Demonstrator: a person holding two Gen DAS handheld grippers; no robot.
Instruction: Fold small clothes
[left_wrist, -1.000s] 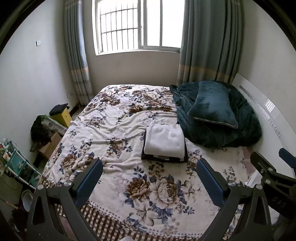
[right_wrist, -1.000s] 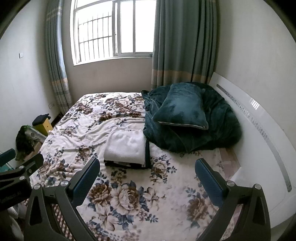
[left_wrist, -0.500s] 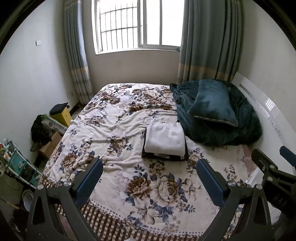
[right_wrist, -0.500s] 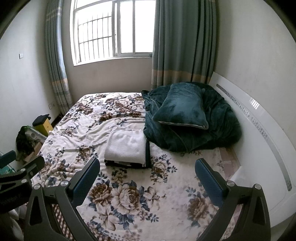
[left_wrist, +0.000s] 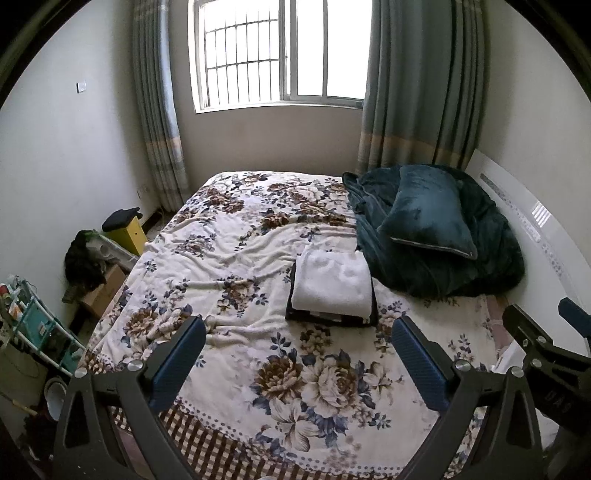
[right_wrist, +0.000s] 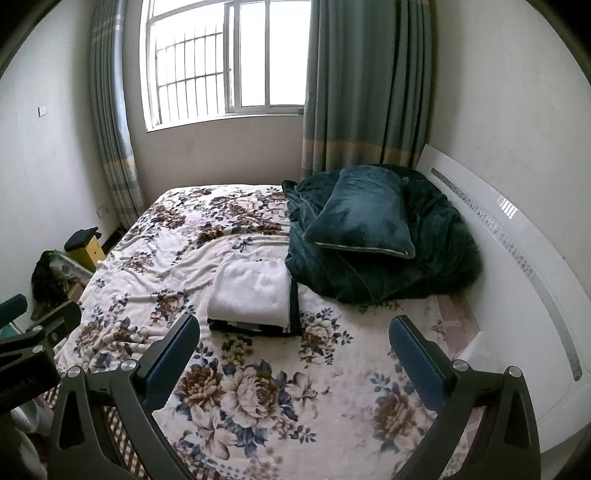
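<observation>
On the floral-printed bed blanket (left_wrist: 229, 258), a folded white fleece garment (left_wrist: 332, 284) tops dark folded clothes. Left gripper (left_wrist: 295, 354) and right gripper (right_wrist: 291, 350) hover, jaws spread, empty. Careless grabbing could topple the stack.

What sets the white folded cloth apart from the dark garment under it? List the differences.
1. The white cloth lies on top; the dark garment lies beneath, on the bed.
2. The white cloth shows fully; the dark garment shows only as edges at the front and sides.
3. The white cloth looks thick and fluffy; the dark garment looks flatter.

Both lie folded in one stack, apart from both open grippers.
</observation>
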